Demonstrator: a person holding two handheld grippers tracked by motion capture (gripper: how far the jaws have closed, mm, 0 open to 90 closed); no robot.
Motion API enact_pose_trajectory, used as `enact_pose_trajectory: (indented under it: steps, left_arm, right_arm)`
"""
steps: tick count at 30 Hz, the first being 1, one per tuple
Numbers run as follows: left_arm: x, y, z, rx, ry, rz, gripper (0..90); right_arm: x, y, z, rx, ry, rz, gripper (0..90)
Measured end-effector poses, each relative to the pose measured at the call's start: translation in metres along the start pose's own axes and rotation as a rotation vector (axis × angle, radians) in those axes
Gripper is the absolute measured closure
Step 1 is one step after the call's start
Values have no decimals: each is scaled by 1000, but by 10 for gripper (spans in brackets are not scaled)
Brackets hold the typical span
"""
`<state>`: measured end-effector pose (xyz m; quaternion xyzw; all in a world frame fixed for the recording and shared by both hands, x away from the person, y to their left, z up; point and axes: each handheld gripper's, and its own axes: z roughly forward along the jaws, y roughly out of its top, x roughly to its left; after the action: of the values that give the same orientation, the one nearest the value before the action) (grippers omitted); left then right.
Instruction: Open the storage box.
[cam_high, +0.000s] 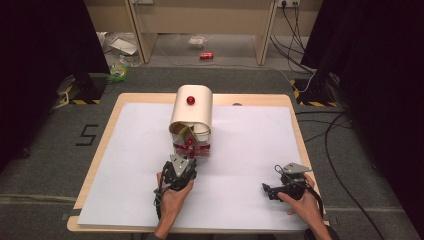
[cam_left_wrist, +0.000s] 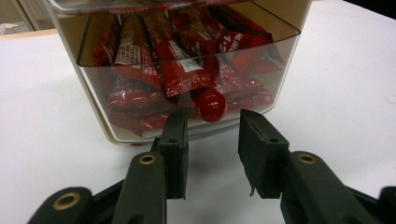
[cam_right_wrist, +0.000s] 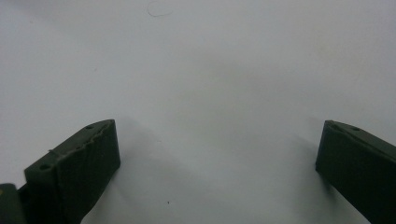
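Observation:
A cream, round-topped box (cam_high: 193, 116) stands at the middle of the white sheet (cam_high: 250, 145), with a red knob (cam_high: 190, 100) on its top. Its clear front drawer (cam_left_wrist: 140, 126) is packed with several red snack packets (cam_left_wrist: 177, 65) and carries a red knob (cam_left_wrist: 211, 105). My left gripper (cam_left_wrist: 212, 119) (cam_high: 183, 161) is right in front of the drawer, jaws open. The knob sits just ahead of the gap between its fingertips, which do not touch it. My right gripper (cam_high: 266, 190) (cam_right_wrist: 217, 140) rests low over the bare sheet at the front right, jaws wide open with nothing between them.
The sheet covers most of a wooden table (cam_high: 112, 117). On the floor beyond lie a red can (cam_high: 206, 56), some litter (cam_high: 119, 72) and cables (cam_high: 332, 150). Dark stands (cam_high: 85, 85) flank the table's far corners.

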<state>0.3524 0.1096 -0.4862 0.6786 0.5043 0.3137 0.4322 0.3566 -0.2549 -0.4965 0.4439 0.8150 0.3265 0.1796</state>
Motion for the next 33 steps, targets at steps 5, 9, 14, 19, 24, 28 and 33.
enact_pose_trajectory:
  steps: [5,9,14,19,24,28,33]
  left_arm:
    - [-2,1,2,-15,15,0,645]
    - [-6,1,3,-34,33,-8,655]
    - [-10,2,6,-55,75,-9,672]
    - [-12,1,7,-68,94,-17,685]
    - [-15,-1,9,-58,104,-11,685]
    - [-18,-2,10,-65,125,-12,683]
    - [-20,-2,11,-61,154,-1,715]
  right_arm:
    - [0,0,0,0,0,0,3]
    - [0,0,0,0,0,0,3]
    - [0,0,0,0,0,0,2]
    - [0,0,0,0,0,0,3]
    - [0,0,0,0,0,0,2]
    - [0,0,0,0,0,0,3]
    - [0,0,0,0,0,0,3]
